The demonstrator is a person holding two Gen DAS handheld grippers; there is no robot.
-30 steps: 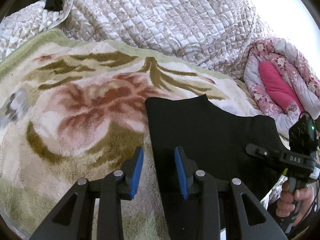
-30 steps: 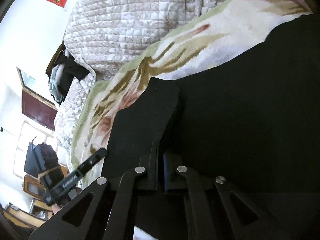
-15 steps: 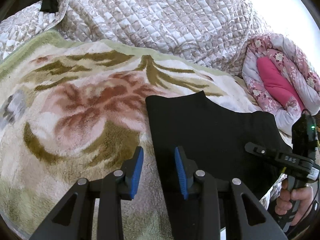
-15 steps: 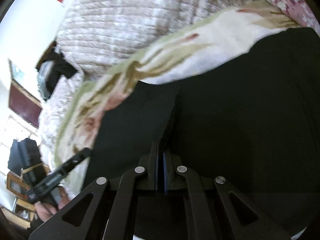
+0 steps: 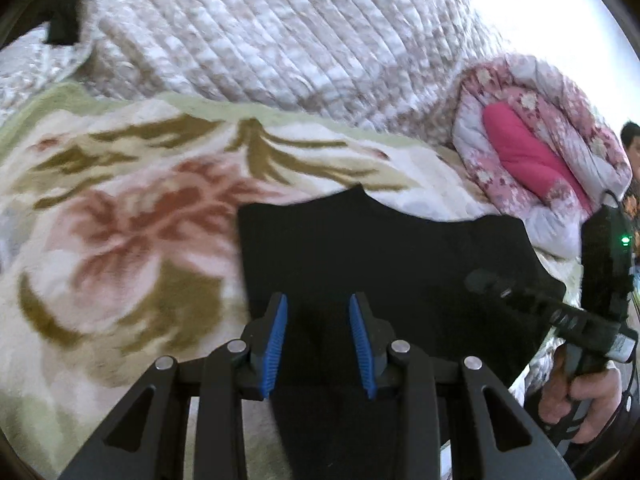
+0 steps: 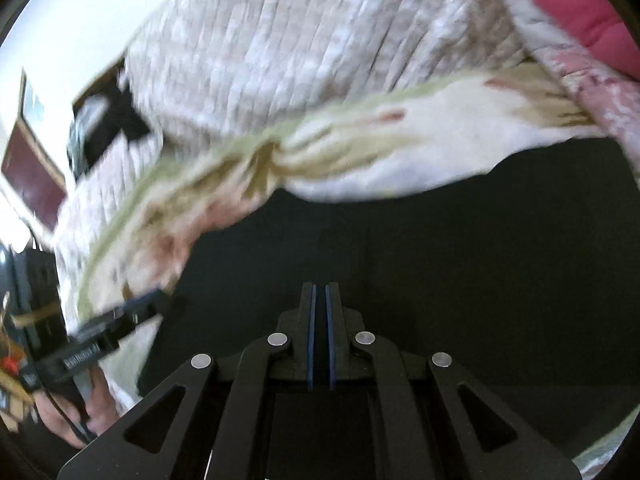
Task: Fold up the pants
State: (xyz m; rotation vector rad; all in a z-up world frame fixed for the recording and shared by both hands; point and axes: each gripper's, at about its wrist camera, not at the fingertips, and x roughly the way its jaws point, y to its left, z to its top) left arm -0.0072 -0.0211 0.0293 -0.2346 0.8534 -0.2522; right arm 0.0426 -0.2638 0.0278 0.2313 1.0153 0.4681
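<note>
The black pants (image 5: 384, 264) lie folded flat on a floral fleece blanket (image 5: 120, 216) on a bed. My left gripper (image 5: 318, 314) is open with blue pads, hovering over the near edge of the pants, nothing between the pads. My right gripper (image 6: 320, 300) has its jaws almost together with a thin gap, over the black pants (image 6: 460, 264), and no cloth shows between the pads. The right gripper also shows at the right of the left wrist view (image 5: 532, 300), held in a hand. The left gripper shows at the left of the right wrist view (image 6: 132, 312).
A quilted beige comforter (image 5: 280, 40) is heaped behind the blanket. A rolled pink floral quilt (image 5: 540, 148) lies at the right. A person's head (image 5: 632, 140) shows at the far right edge. Dark clothing (image 6: 108, 128) hangs by the wall.
My left gripper has shifted right, so both pads now sit over the pants. My right gripper has swung and let go of the pants edge; its view is blurred from motion.
</note>
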